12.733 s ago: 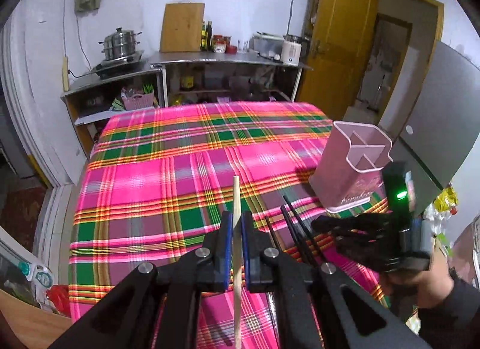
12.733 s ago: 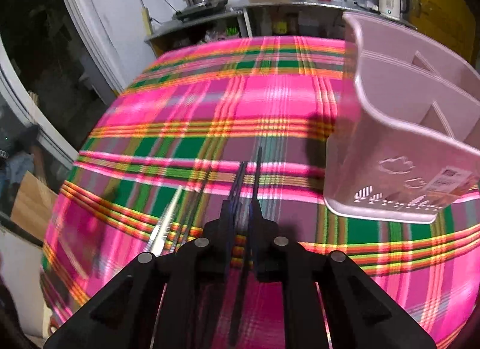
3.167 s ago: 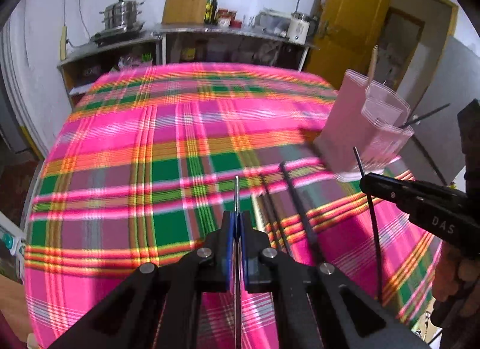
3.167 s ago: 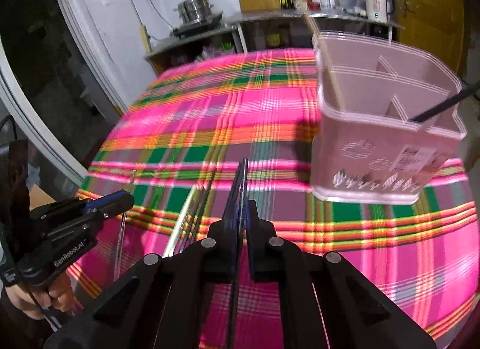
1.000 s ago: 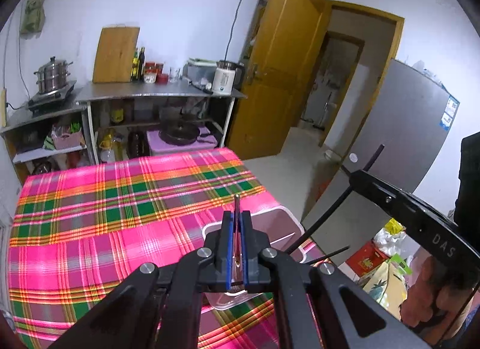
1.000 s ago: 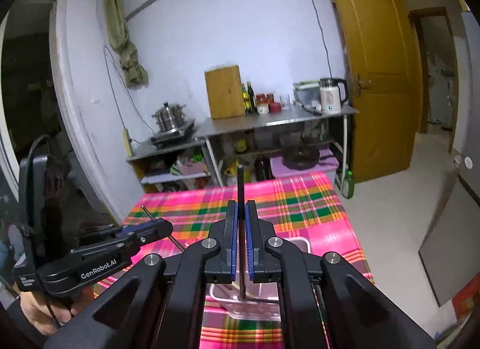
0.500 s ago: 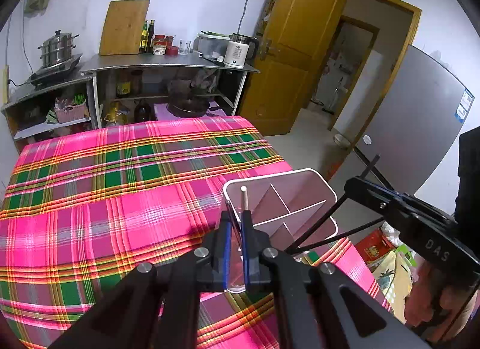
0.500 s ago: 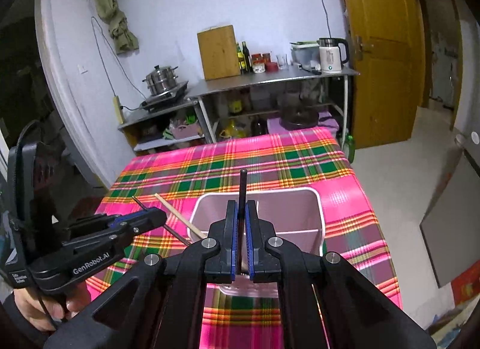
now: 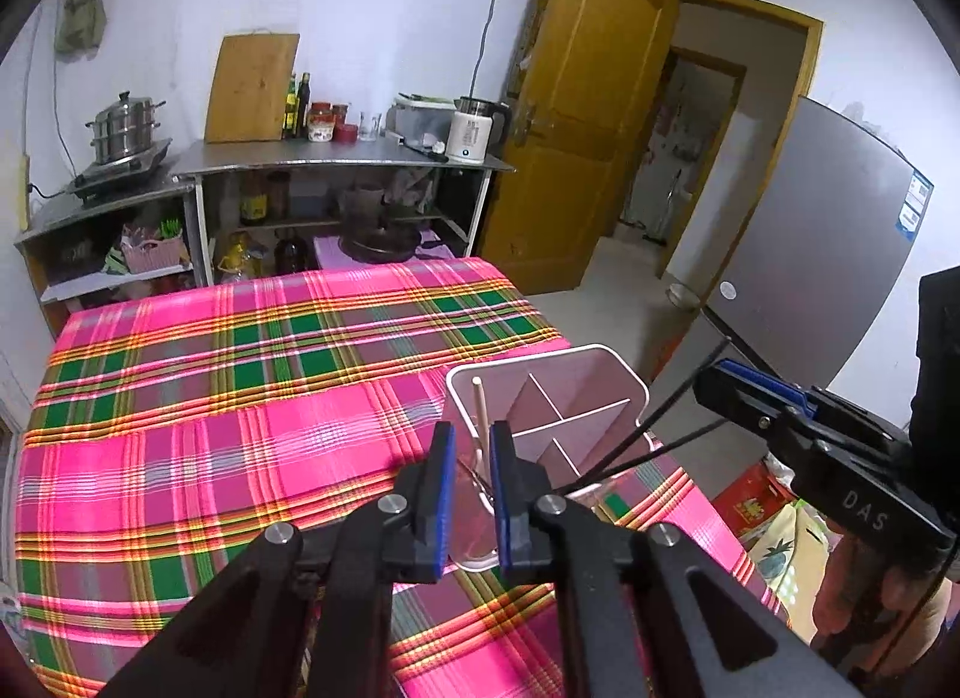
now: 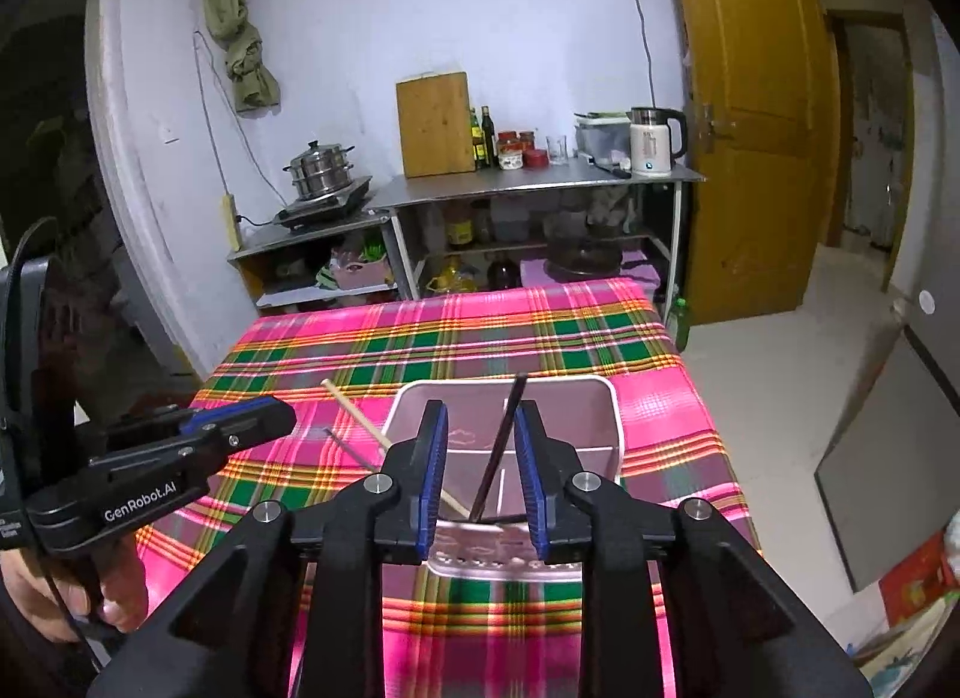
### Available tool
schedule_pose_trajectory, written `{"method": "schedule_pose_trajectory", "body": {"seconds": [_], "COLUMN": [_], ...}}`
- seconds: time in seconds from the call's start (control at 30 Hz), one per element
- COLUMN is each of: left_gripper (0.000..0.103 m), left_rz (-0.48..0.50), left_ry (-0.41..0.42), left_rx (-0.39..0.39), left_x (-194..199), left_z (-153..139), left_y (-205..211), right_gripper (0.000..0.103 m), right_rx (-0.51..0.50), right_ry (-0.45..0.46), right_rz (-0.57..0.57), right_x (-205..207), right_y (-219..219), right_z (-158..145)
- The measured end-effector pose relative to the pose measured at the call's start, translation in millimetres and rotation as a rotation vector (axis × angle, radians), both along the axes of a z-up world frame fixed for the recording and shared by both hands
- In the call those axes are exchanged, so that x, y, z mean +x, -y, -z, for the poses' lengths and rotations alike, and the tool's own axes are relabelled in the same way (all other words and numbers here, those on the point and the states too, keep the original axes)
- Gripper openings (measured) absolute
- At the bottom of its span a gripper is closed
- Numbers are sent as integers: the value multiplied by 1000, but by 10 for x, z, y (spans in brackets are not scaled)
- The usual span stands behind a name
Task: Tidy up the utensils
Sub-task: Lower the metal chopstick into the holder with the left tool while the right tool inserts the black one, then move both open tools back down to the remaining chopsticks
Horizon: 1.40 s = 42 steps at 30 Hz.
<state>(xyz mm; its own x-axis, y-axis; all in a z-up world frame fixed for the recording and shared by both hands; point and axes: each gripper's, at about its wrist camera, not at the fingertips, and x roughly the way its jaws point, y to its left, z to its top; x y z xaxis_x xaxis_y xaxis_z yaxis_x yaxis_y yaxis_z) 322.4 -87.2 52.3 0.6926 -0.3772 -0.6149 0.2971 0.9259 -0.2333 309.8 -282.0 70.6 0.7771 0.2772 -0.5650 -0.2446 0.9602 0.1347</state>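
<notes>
A pink divided utensil holder stands on the plaid tablecloth. My left gripper is open just above its left compartment, where a wooden chopstick and a thin metal utensil stand. My right gripper is open above the holder; a black chopstick stands loose between its jaws, leaning in the holder. Black chopsticks stick out of the holder's right side. The wooden chopstick leans out to the left in the right wrist view.
The table edge runs just right of the holder, with floor and a grey fridge beyond. Steel shelves with a pot, kettle and bottles stand behind the table. A yellow door is at the right.
Both grippers have opened and let go of their utensils, which now stand in the holder. Both cameras have tilted slightly upward.
</notes>
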Motion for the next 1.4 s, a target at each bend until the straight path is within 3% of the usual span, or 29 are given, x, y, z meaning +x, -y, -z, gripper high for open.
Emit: {"method": "schedule_pose_trajectory", "body": {"seconds": [0.37, 0.7, 1.17, 1.4], "left_gripper": [11, 11, 11, 17], "left_rz": [-41, -115, -173, -184], "left_ry": [41, -50, -223, -239], "left_rx": [6, 30, 43, 3], "left_x": [-531, -936, -914, -921], "left_z": [-29, 533, 1399, 1507], "left_y": [-269, -728, -998, -1100], "right_gripper": [24, 24, 24, 17], "right_rx": [13, 19, 14, 2], "right_ry": [23, -73, -236, -339], "right_rz": [-25, -92, -191, -229], "right_x": [-507, -773, -685, -516], "right_y": [-106, -366, -822, -1103], "right_z": [20, 499, 1243, 1699]}}
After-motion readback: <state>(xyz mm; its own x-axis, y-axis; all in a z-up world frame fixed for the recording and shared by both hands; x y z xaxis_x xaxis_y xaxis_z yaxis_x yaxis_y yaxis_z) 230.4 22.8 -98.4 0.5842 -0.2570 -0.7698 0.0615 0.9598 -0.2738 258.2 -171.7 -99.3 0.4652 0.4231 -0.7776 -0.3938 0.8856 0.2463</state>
